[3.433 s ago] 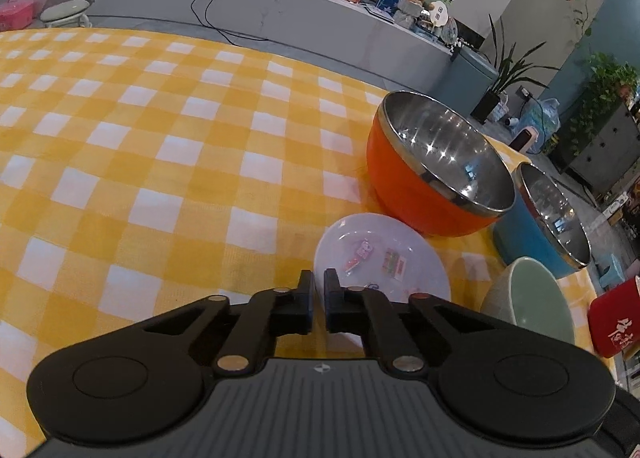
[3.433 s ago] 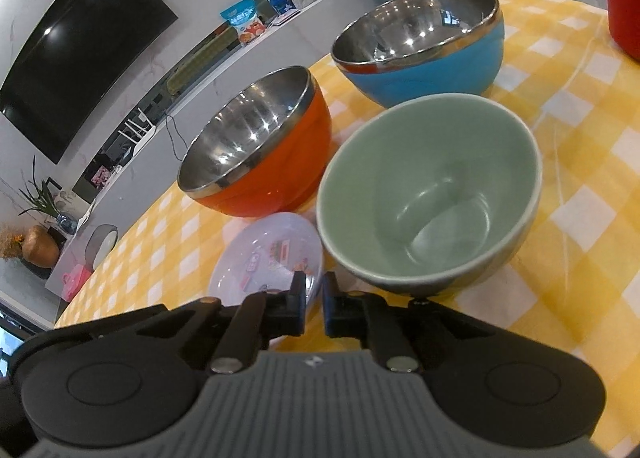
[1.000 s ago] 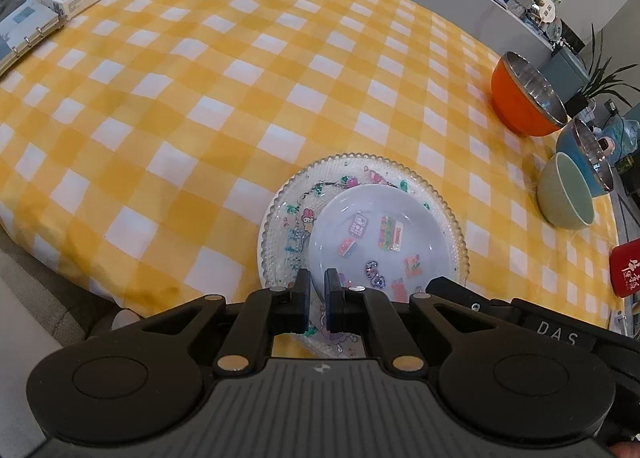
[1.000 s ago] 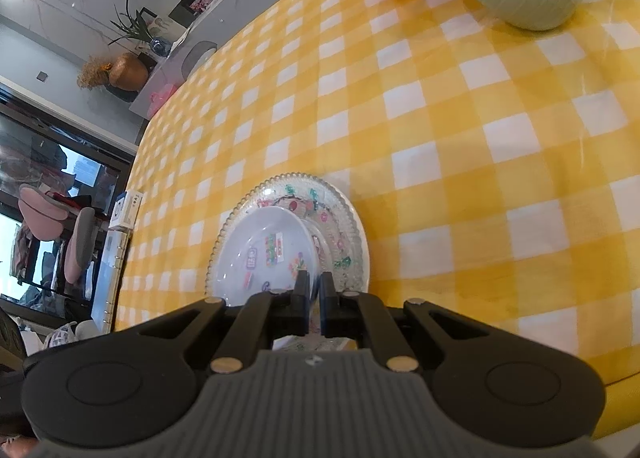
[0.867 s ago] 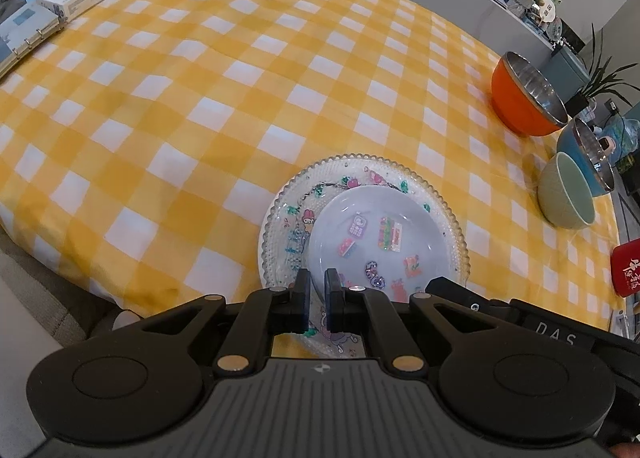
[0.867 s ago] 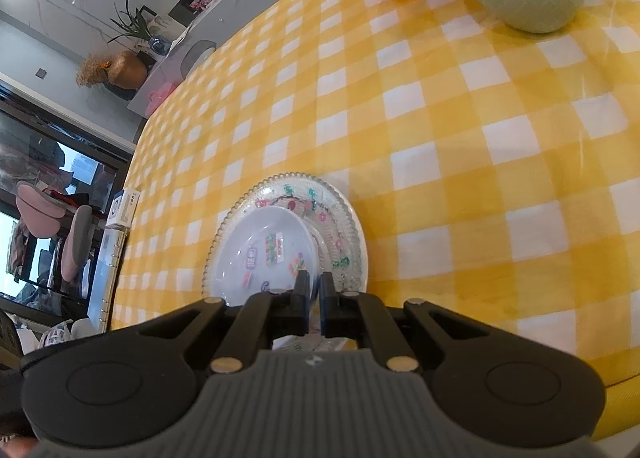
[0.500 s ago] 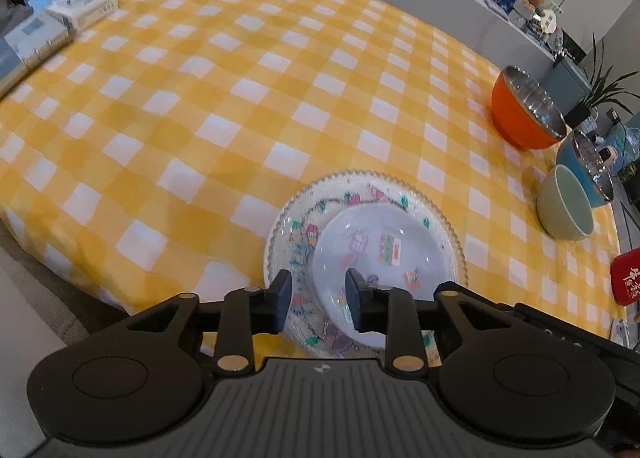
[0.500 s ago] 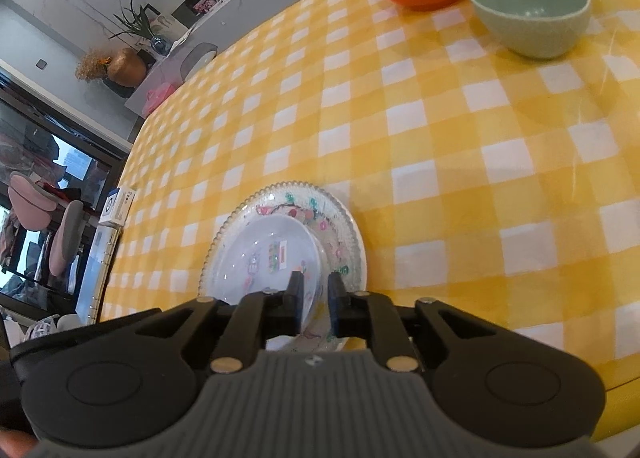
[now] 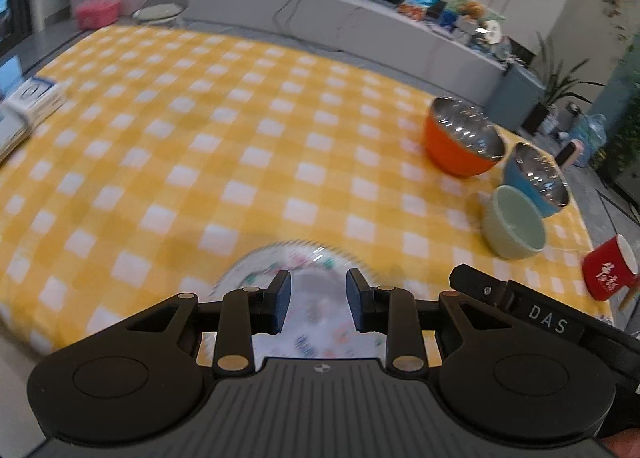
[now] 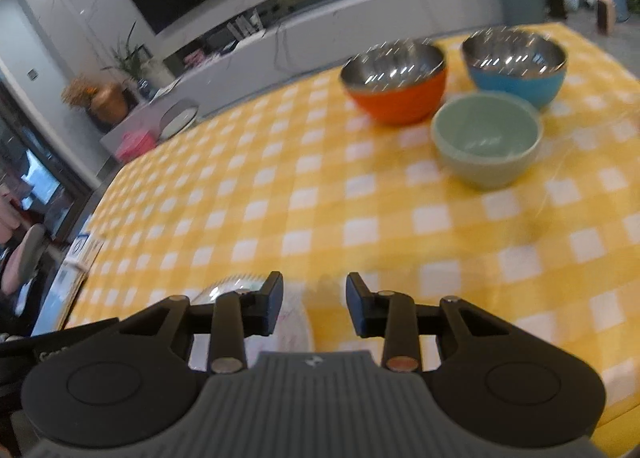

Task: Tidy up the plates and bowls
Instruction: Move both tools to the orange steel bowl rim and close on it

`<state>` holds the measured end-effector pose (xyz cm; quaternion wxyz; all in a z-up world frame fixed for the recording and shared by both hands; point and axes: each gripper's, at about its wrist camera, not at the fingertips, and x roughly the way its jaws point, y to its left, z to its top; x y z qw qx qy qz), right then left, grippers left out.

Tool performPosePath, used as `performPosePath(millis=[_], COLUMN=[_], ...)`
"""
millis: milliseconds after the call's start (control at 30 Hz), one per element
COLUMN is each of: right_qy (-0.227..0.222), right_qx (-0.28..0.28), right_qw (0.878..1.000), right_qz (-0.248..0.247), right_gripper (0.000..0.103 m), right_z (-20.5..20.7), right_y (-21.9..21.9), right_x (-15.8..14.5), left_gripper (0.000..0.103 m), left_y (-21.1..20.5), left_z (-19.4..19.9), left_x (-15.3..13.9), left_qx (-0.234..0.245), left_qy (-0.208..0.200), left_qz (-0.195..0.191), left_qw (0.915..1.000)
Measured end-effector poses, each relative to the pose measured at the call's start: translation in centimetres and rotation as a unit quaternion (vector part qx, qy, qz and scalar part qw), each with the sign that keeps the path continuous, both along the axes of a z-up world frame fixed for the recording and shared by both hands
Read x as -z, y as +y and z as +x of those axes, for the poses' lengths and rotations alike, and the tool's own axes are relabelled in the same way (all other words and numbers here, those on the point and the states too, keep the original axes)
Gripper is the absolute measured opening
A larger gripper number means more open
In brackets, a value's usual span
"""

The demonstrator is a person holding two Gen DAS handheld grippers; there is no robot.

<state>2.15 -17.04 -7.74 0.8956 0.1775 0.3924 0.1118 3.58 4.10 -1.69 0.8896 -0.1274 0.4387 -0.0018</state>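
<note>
The left tongs (image 9: 316, 300) are being held above the near edge of the desk (image 9: 240, 146), released, with nothing pressed between the pads. The right tongs (image 10: 314, 308) are being opened at this moment, and nothing is being grasped by them either. Below both, the small white plate (image 9: 320, 322) is being carried inside the larger clear plate (image 9: 256, 270) at the near edge of the yellow checked cloth; both are blurred. Three bowls are being kept close together at the far right of the desk: the orange bowl (image 9: 460, 142), the blue bowl (image 9: 536, 182) and the green bowl (image 9: 514, 226). A red cup (image 9: 610, 274) is being shown near the right edge.
</note>
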Motion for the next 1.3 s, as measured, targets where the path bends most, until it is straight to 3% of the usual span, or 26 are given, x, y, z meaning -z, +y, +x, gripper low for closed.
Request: performPosePath(millis=[267, 433, 633, 833, 933, 1100, 1300], right_qy=[-0.055, -0.081, -0.103, -0.11, -0.109, -0.085, -0.054], right_qx=[0.048, 0.065, 0.081, 0.103, 0.114, 0.127, 0.119], right_qw=[0.997, 0.993, 0.988, 0.983, 0.982, 0.987, 0.991], right_qz=[-0.031, -0.06, -0.083, -0.104, -0.101, -0.049, -0.009], right_gripper=[0.042, 0.052, 0.059, 0.058, 0.058, 0.05, 0.039], right_z=[2.2, 5.0, 8.6, 12.5, 14.3, 17.2, 19.6], right_y=[-2.7, -3.1, -3.6, -4.6, -5.4, -7.6, -7.9], right_x=[-2.3, -3.7, -4.8, -4.5, -4.1, -2.7, -0.7], left_gripper=[0.034, 0.034, 0.034, 0.035, 0.05, 0.054, 0.054], left_y=[-3.5, -4.8, -6.2, -6.9, -7.1, -7.4, -7.8], left_z=[3.3, 5.8, 8.8, 11.9, 13.2, 15.7, 18.9], left_x=[-2.1, -2.7, -2.8, -2.2, -1.7, -0.6, 1.4], left_qx=[0.04, 0.055, 0.071, 0.084, 0.093, 0.099, 0.099], left_qy=[-0.063, -0.095, -0.116, -0.119, -0.127, -0.119, -0.102], left_qz=[0.018, 0.039, 0.056, 0.066, 0.049, 0.018, 0.011], left_qw=[0.997, 0.9932, 0.9892, 0.9872, 0.9864, 0.9878, 0.9897])
